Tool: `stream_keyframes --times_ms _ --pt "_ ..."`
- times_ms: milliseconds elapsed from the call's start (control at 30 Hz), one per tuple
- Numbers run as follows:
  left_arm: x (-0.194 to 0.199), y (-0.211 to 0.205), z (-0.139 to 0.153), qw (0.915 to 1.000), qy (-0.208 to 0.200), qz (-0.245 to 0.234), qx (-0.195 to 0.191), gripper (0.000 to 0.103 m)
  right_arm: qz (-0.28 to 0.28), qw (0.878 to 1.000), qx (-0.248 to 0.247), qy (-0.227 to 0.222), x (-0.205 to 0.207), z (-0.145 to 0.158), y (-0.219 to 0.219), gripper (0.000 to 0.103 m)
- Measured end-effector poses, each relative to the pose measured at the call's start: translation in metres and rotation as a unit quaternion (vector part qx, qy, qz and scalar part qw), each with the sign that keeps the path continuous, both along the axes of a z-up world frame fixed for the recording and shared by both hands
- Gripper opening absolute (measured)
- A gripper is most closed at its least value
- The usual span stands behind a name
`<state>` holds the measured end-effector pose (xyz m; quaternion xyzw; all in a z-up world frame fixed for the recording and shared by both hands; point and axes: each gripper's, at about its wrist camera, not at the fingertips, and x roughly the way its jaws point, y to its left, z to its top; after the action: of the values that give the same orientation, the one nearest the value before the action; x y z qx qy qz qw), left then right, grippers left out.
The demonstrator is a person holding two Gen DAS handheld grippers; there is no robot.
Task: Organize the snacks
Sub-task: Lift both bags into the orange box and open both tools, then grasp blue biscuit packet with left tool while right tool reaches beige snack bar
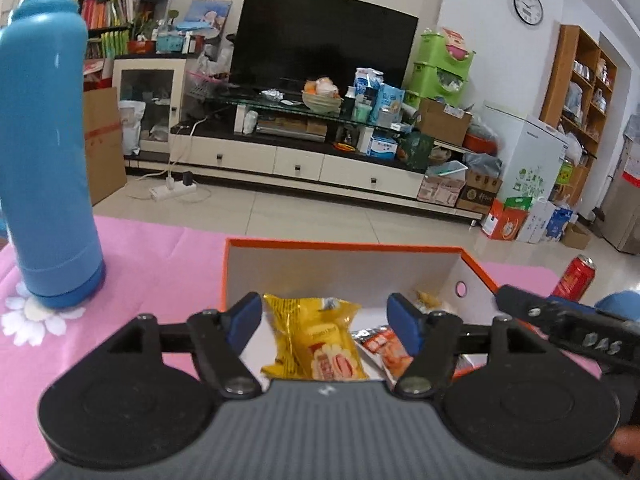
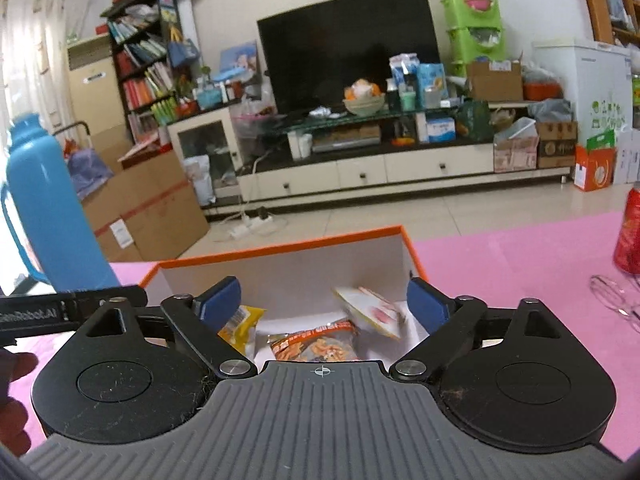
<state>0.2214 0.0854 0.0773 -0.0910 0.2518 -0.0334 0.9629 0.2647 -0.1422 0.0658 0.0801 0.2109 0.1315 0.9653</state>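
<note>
An orange-rimmed white box [image 1: 340, 245] [image 2: 280, 246] stands on the pink tablecloth, and both grippers hover over its near side. My left gripper [image 1: 324, 320] is open. A yellow snack packet [image 1: 316, 344] shows between its blue pads, free of them, inside the box. Beside it lies an orange-red packet [image 1: 384, 350]. My right gripper [image 2: 324, 304] is open wide with nothing gripped. Below it a white packet [image 2: 370, 312] sits tilted and blurred against the box's back wall. An orange packet [image 2: 316, 344] and the yellow packet [image 2: 240, 326] lie on the box floor.
A tall blue thermos [image 1: 48, 140] [image 2: 44, 208] stands left of the box. A red can [image 1: 576, 276] [image 2: 630, 232] and a pair of glasses [image 2: 616, 300] are at the right. Beyond the table's far edge are tiled floor and a TV cabinet.
</note>
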Motion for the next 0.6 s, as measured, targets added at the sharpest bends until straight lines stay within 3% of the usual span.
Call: stream_keyframes --times_ms 167,233,267,467,600 --pt "-0.039 -0.013 0.014 0.9996 -0.005 -0.023 0.012 0.077 -0.025 0.999 0.034 0.013 -0.046 0.004 -0.031 0.091" --pt "-0.063 -0.019 0.009 0.9994 -0.001 -0.024 0.024 0.091 -0.037 0.998 0.046 0.027 -0.072 -0.005 -0.046 0.092" --pt "-0.078 -0.023 0.004 0.9993 0.001 -0.021 0.032 0.103 -0.043 0.997 0.047 0.037 -0.085 -0.012 -0.054 0.092" --pt "-0.151 -0.048 -0.031 0.9951 0.043 -0.054 0.07 0.102 -0.079 0.99 0.057 0.101 -0.164 -0.054 -0.098 0.092" --pt "-0.206 -0.049 -0.057 0.9924 0.064 -0.033 0.1 0.102 -0.081 0.986 0.067 0.126 -0.205 -0.078 -0.111 0.092"
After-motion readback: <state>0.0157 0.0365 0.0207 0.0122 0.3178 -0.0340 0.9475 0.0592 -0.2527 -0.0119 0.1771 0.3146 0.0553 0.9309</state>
